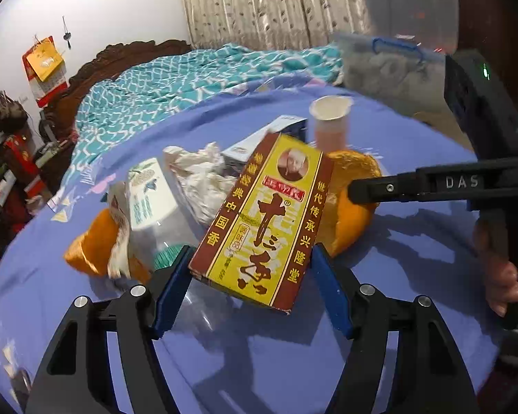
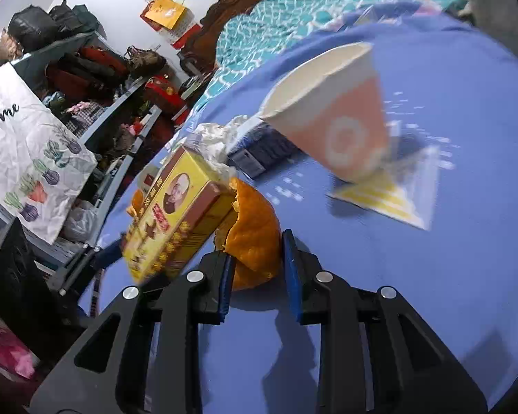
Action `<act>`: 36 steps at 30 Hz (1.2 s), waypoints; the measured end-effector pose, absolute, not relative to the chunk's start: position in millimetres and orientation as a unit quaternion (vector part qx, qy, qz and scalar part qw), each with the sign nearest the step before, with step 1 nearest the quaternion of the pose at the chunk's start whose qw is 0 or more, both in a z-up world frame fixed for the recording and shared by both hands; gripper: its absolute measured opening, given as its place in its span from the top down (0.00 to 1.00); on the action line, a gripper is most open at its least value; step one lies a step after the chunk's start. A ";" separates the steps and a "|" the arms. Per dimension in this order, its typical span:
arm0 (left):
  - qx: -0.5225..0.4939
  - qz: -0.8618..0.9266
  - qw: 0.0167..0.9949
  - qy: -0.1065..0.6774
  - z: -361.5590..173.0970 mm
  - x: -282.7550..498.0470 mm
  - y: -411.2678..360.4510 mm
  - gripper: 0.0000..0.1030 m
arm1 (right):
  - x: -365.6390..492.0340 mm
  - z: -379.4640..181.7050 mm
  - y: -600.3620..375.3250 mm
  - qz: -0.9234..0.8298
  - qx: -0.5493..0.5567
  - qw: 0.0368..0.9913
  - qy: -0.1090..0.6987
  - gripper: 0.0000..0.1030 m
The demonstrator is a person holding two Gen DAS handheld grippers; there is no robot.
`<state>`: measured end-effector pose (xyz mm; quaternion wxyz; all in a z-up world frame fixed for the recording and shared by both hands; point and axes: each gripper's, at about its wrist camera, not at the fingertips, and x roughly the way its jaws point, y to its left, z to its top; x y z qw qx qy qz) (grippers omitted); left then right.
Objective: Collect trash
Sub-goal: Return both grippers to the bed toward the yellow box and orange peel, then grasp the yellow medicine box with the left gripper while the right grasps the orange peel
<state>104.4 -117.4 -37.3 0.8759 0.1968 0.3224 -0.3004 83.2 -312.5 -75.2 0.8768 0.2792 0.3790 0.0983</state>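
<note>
Left wrist view: my left gripper [image 1: 252, 286] clamps the yellow spice box [image 1: 262, 220] above the blue sheet [image 1: 259, 362].

Right wrist view: my right gripper [image 2: 255, 276] grips the orange peel [image 2: 255, 238]. Step: pickup. Next: lift both, carry to 1 bin.

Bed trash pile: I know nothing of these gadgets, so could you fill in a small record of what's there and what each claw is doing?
surface: blue sheet
left gripper: closed on the sides of the box, it seems
right gripper: closed on the peel
box: yellow and brown, tilted, far end resting on the peel
still loose: cup, upright; tissue, crumpled; bottle, lying down; second peel
</note>
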 end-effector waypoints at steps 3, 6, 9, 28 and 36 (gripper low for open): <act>0.187 -0.324 0.866 0.331 -36.6 82.7 -118.0 0.37 | 40.3 -70.7 -327.9 0.071 0.270 0.888 0.367 0.72; 0.178 -0.348 0.855 0.343 -41.4 63.3 -121.8 0.37 | 0.1 -71.2 -353.3 0.038 0.283 0.890 0.357 0.72; 0.184 -0.368 0.841 0.352 -50.0 46.1 -135.9 0.37 | -35.7 -71.5 -378.1 -0.001 0.306 0.888 0.343 0.72; 0.257 -0.321 0.819 0.400 -79.7 52.3 -172.0 0.09 | -45.3 -73.0 -382.2 -0.068 0.175 0.905 0.382 0.06; 0.224 -0.345 0.805 0.427 -80.0 61.5 -179.3 0.35 | -39.7 -70.0 -368.1 -0.024 0.125 0.920 0.371 0.53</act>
